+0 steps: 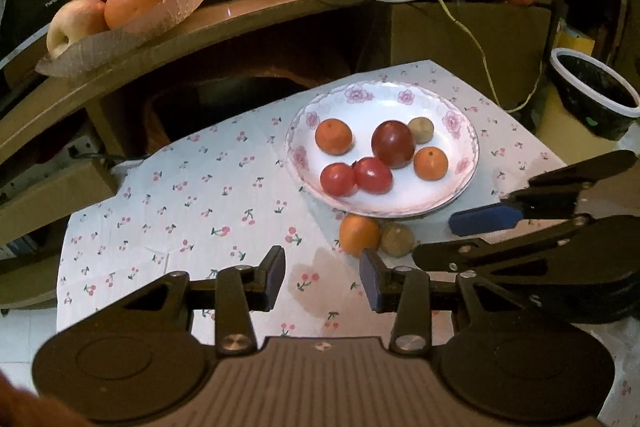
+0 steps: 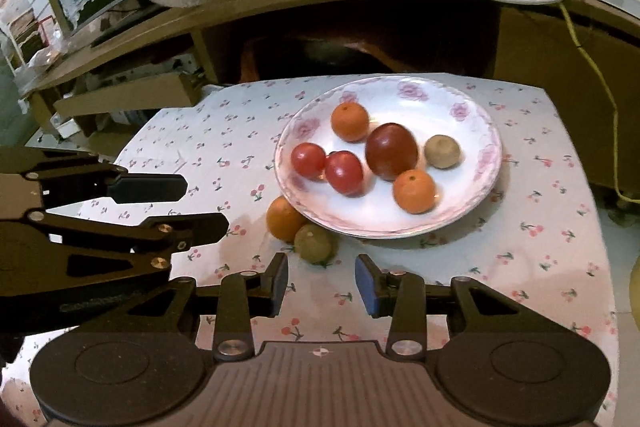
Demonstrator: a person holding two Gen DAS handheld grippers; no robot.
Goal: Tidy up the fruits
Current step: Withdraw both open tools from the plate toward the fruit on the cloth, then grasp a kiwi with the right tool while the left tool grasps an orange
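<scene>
From my left claw (image 1: 322, 277), the jaws stand apart, empty, over the cherry-print cloth (image 1: 192, 203). The plate (image 1: 460, 131) ahead holds tomatoes, oranges, a plum and a kiwi; an orange (image 1: 357, 233) and a kiwi (image 1: 398, 239) lie on the cloth just beside its rim.

From my right claw (image 2: 321, 281), jaws likewise apart and empty, the loose orange (image 2: 282, 219) and kiwi (image 2: 314, 243) touch.

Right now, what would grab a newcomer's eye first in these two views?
The floral plate in the middle of the cherry-print cloth, holding six small fruits. Next, the orange and kiwi lying on the cloth against the plate's near edge. Behind, a glass dish of larger fruit sits on the wooden shelf.
</scene>
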